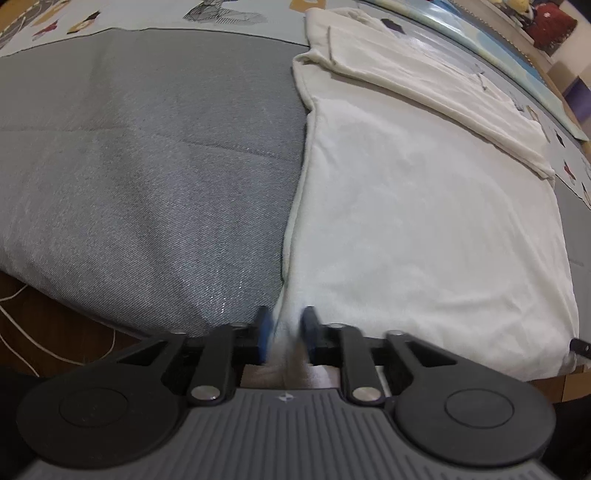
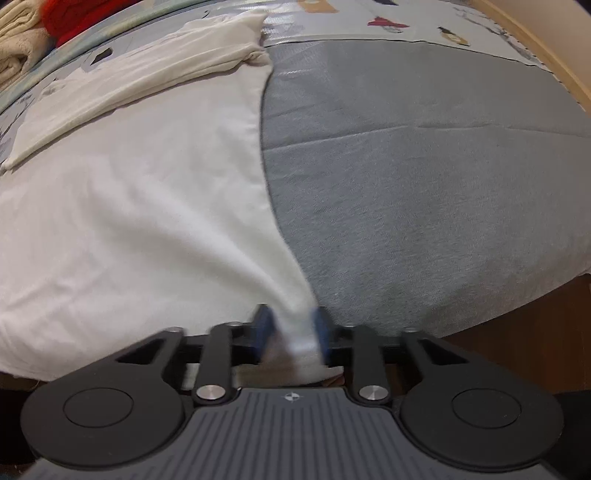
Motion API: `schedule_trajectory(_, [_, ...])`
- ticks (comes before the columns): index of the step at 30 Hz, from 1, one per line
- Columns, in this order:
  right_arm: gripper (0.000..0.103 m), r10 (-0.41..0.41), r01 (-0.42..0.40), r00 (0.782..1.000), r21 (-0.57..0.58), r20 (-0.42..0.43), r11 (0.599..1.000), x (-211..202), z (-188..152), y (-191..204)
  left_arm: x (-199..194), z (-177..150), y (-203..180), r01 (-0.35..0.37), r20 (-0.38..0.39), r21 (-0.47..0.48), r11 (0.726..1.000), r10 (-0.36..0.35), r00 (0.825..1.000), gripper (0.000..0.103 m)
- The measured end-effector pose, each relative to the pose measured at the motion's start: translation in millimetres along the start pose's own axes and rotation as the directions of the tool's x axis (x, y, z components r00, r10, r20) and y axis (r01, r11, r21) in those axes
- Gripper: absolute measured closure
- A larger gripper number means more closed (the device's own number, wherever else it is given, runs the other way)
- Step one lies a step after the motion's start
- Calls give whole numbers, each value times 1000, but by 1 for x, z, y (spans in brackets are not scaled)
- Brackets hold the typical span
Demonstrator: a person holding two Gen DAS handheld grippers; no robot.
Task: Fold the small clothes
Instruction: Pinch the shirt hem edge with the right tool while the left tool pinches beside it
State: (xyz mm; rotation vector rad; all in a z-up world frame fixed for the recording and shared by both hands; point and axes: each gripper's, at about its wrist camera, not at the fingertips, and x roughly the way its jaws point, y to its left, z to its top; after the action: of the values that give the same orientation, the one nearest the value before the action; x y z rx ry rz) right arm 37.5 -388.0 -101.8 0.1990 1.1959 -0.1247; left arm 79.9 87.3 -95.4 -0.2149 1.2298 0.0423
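A white garment (image 1: 424, 221) is spread on a grey mat (image 1: 147, 166). Its near corners are pinched by the left gripper (image 1: 286, 332) and right gripper (image 2: 291, 332), apparently at the hem.

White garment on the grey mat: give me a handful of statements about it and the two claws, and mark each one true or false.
1. The left claw pinches a near corner of the white garment. True.
2. The right claw hangs open with nothing between its pads. False: it is shut on the garment's other near corner.
3. The garment lies on a grey mat. True.
4. The garment's far part is spread flat, with no fold. False: a strip is folded back over it.
5. A red cloth lies at the far left edge in the right wrist view. True.
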Motion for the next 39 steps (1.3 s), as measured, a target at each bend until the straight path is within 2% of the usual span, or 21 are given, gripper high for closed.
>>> schedule_trajectory(3, [102, 12, -13, 999, 31, 33, 999, -5, 2, -5, -6, 0, -2, 3, 33, 6, 1000, -3, 999, 92])
schedule_trajectory(5, [102, 20, -22, 999, 48, 50, 999, -8, 4, -8, -6, 1, -1, 9, 32, -7, 1000, -8, 999, 90])
schedule_trajectory(8, [101, 31, -32, 999, 51, 30, 998, -4, 4, -8, -1, 2, 2, -13, 10, -31, 999, 13, 1000, 80])
schedule_trajectory(12, [99, 22, -23, 1000, 33, 15, 999, 0, 2, -4, 2, 2, -2, -30, 3, 3, 1000, 30, 1000, 80])
schedule_trajectory(16, [99, 14, -15, 1000, 21, 14, 1000, 1, 1, -2, 4, 2, -6, -38, 7, 33, 999, 38, 999, 83])
schedule_trajectory(18, [99, 12, -12, 1000, 13, 16, 1000, 1, 1, -1, 4, 2, -8, -36, 14, 38, 999, 36, 999, 90])
schedule_trajectory(25, [103, 23, -30, 996, 88, 84, 996, -10, 4, -10, -6, 3, -4, -8, 58, 24, 1000, 6, 998, 93])
schedule_trajectory(28, [103, 23, -33, 994, 94, 106, 995, -14, 5, -12, -4, 2, -6, -6, 35, 28, 1000, 5, 999, 91])
schedule_trajectory(32, [102, 18, -22, 999, 93, 46, 995, -6, 5, -10, 1, 1, -9, -45, 13, 48, 998, 44, 999, 80])
schedule_trajectory(34, [100, 11, -13, 1000, 86, 25, 996, -2, 4, -8, 2, 1, -6, -44, 11, 36, 998, 43, 999, 79])
schedule_trajectory(35, [95, 12, -13, 1000, 82, 19, 997, -1, 3, -7, 2, 1, -6, -44, 10, 31, 999, 44, 999, 77])
schedule_trajectory(37, [82, 12, -14, 1000, 75, 16, 997, -1, 1, -5, 3, 1, -5, -47, 7, 30, 998, 47, 999, 76])
schedule_trajectory(39, [64, 16, -16, 1000, 70, 6, 997, 2, 0, -3, 4, 0, -6, -49, 6, 39, 998, 48, 999, 76])
